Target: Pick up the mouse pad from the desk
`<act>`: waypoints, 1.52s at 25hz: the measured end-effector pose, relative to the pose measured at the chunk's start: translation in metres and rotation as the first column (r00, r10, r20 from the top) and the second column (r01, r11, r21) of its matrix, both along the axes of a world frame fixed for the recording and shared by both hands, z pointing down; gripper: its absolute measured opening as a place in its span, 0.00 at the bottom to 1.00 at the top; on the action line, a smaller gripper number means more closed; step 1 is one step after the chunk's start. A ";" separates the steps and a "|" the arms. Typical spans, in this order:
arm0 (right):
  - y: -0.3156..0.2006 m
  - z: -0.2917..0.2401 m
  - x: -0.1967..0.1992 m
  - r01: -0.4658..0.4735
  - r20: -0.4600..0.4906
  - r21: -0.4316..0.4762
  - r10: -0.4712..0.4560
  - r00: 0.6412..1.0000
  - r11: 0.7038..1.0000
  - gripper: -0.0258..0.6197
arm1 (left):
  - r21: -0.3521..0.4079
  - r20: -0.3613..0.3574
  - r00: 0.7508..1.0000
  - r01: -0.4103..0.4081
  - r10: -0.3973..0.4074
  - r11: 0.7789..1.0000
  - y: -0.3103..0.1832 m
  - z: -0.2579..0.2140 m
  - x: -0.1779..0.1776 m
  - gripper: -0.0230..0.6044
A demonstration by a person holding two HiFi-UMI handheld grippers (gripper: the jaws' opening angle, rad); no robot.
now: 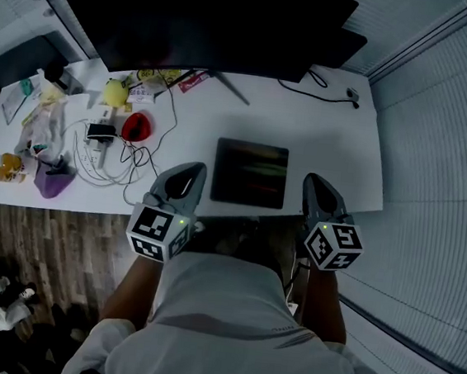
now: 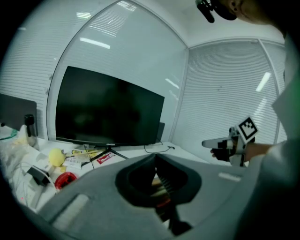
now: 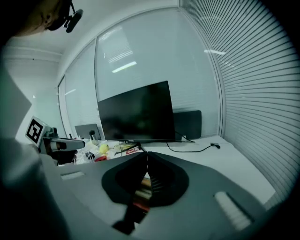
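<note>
Nearest the camera, at the near edge of the bench, a person in a white shirt holds 2 tools level with each other, both pointing toward the far edge. Each gripper view shows that tool's jaws pressed together at the tips, with nothing between them: the left tool and the right tool are both closed and empty. Each tool carries a cube with square markers at its back end.

Between the 2 tips lies the mouse pad, a dark rectangle flat on the white bench, close to the near edge and toward the right half. The left tool's tip sits just left of the pad's left edge and the right tool's tip just right of its right edge. Neither touches it.

Further left, near the middle of the bench, a tangle of white cables spreads around a small black block. A red round thing lies beside them, and a yellow ball sits beyond that. A purple thing stands near the near-left edge, with an orange item beside it.

Along the far edge stands a large dark monitor on a thin stand. A black cable runs across the far-right corner. Left of the bench, below its near edge, wooden floor shows.
</note>
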State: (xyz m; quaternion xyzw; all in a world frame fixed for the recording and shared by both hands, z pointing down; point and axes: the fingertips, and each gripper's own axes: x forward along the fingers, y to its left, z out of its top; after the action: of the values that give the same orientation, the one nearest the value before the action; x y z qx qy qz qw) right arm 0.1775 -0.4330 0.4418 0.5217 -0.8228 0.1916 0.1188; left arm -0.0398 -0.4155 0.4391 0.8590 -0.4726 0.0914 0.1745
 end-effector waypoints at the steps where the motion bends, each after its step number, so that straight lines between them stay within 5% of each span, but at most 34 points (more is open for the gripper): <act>1: -0.006 0.012 0.002 0.013 -0.015 -0.031 -0.014 1.000 0.999 0.05 | -0.018 0.012 1.000 0.012 -0.012 1.000 -0.005 0.006 0.004 0.04; 6: -0.032 0.076 0.012 0.100 -0.086 -0.183 -0.118 0.989 0.978 0.14 | -0.104 0.084 0.994 0.075 -0.066 0.992 -0.026 0.042 0.028 0.05; 9: -0.040 0.119 0.014 0.143 -0.111 -0.285 -0.181 0.977 0.948 0.20 | -0.196 0.142 0.988 0.095 -0.068 0.976 -0.036 0.086 0.042 0.18; 15: -0.039 0.205 0.013 0.180 -0.194 -0.460 -0.297 0.935 0.869 0.42 | -0.418 0.262 0.965 0.096 0.019 0.903 -0.032 0.189 0.063 0.39; 22: -0.033 0.256 0.009 0.177 -0.189 -0.554 -0.330 0.925 0.814 0.53 | -0.517 0.339 0.938 0.123 0.070 0.847 -0.024 0.245 0.061 0.47; 29: -0.033 0.274 0.001 0.150 -0.239 -0.561 -0.333 0.912 0.814 0.63 | -0.541 0.376 0.924 0.153 0.075 0.827 -0.030 0.281 0.058 0.55; 38: -0.027 0.269 -0.004 0.123 -0.261 -0.556 -0.313 0.913 0.822 0.52 | -0.573 0.395 0.914 0.168 0.090 0.802 -0.021 0.278 0.067 0.45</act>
State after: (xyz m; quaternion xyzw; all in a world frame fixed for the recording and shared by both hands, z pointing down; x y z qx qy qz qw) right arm 0.1735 -0.4596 0.7113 0.3948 -0.7598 0.3018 0.4194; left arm 0.0269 -0.4366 0.7176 0.7124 -0.4633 0.4062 0.3359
